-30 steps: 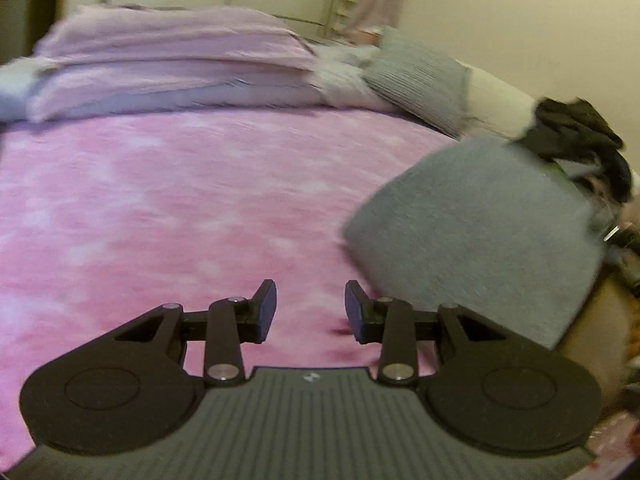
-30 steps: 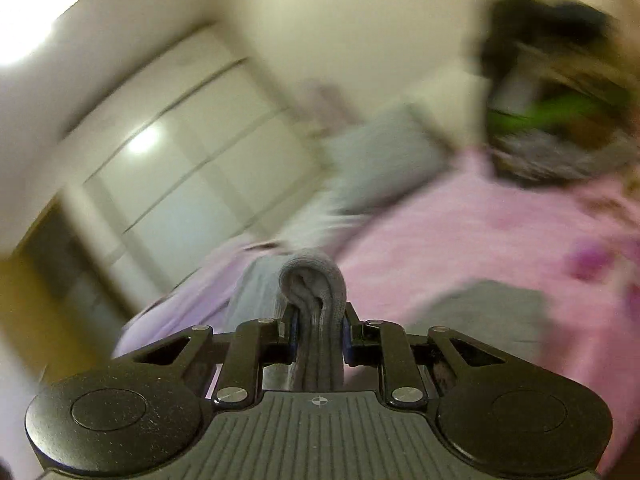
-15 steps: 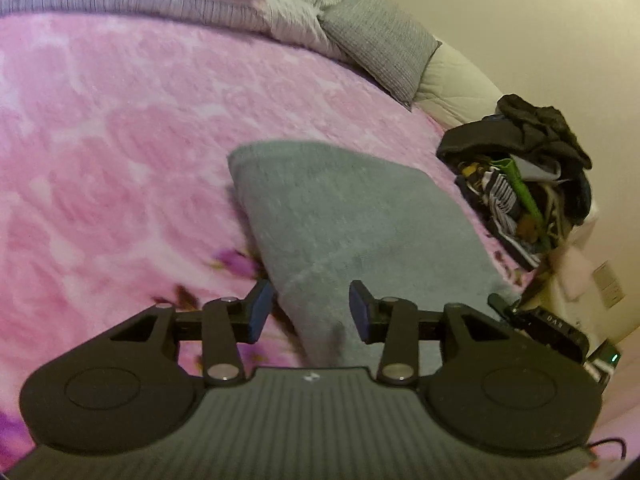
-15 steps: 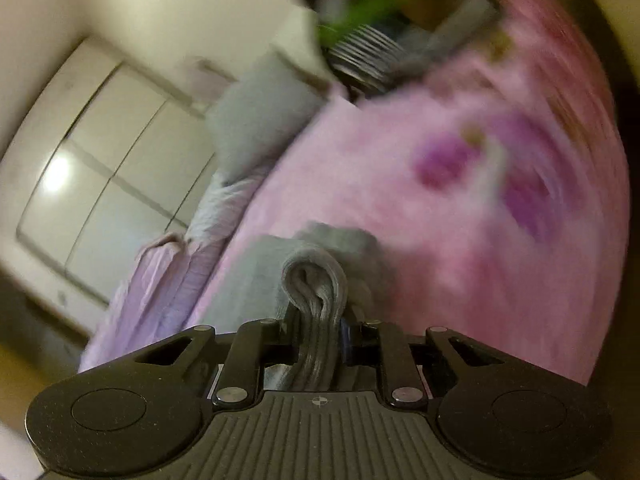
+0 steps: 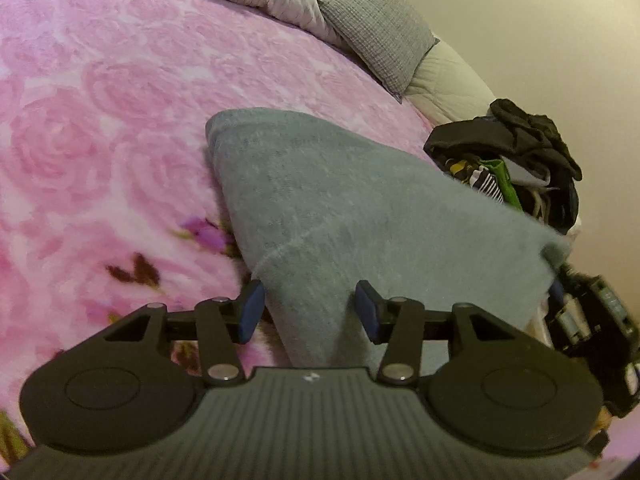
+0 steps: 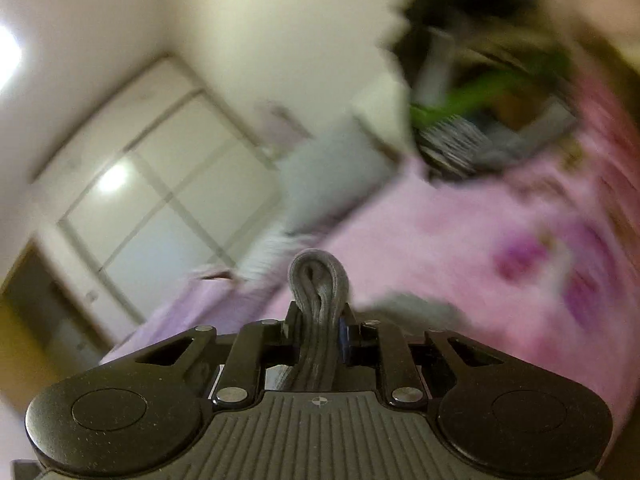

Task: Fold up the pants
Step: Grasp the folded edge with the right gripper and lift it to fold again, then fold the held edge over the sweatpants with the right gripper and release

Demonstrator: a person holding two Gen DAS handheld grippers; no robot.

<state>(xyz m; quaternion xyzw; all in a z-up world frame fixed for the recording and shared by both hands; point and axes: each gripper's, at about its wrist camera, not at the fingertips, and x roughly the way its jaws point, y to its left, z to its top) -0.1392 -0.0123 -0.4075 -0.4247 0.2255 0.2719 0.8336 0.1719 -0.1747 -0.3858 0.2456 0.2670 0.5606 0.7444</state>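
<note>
The bed (image 5: 100, 92) fills the left wrist view, spread with a pink rose-print blanket. Across it lie the pants (image 5: 360, 208), a grey folded slab: far corner resting on the blanket, near edge lifted and running toward the lower right, a seam crossing the cloth. At the head of the bed, a grey pillow (image 5: 376, 36) leans against a pale one, with striped bedding beside them. To the right, by the wall, sits a clothes pile (image 5: 516, 160), mostly black with a flash of green and some stripes.

Down front, the left claw (image 5: 310, 312) has just been opening; its blue pads stand apart on either side of the pants' near corner, the left pad close by the cloth's edge, neither one pressing it.

Over to the right wrist view, heavily blurred: a wardrobe (image 6: 160, 184) with pale doors behind, pink blanket to the right, the pile up top. The right claw (image 6: 318, 320) is clamped on a bunched grey fold of the pants, which loops up out of its tips.
</note>
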